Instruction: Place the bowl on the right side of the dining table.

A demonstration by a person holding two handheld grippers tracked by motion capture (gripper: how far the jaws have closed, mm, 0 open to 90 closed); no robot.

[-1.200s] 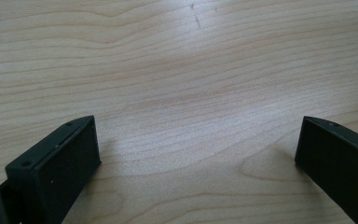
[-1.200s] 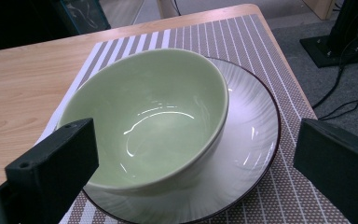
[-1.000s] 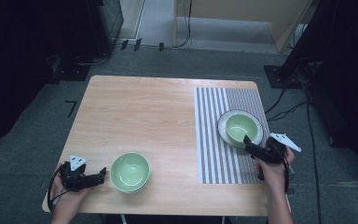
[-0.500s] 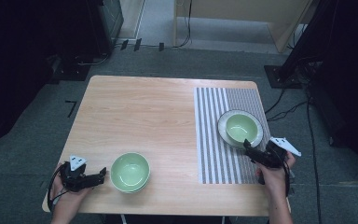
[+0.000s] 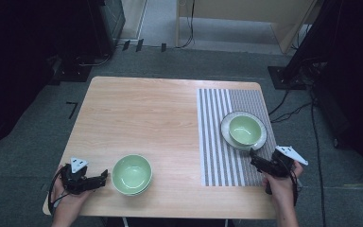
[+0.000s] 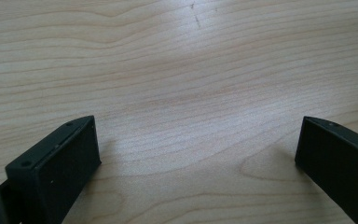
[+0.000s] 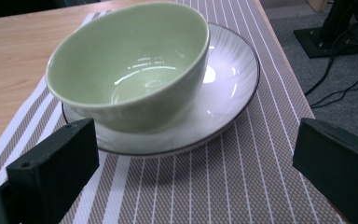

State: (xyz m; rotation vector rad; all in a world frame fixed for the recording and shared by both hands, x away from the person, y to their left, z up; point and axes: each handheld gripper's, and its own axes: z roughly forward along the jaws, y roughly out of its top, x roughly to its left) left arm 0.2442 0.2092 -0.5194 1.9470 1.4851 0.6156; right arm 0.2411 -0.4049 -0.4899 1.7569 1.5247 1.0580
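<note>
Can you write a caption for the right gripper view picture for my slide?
Open right gripper faces a green bowl sitting on a white plate on a striped placemat.

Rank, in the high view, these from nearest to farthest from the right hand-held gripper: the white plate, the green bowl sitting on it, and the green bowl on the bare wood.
From the right hand-held gripper:
1. White round ceramic plate, on the striped mat, just ahead.
2. Pale green ceramic bowl, on that plate.
3. Pale green bowl on bare wood, far across, beside the left hand-held gripper.
</note>
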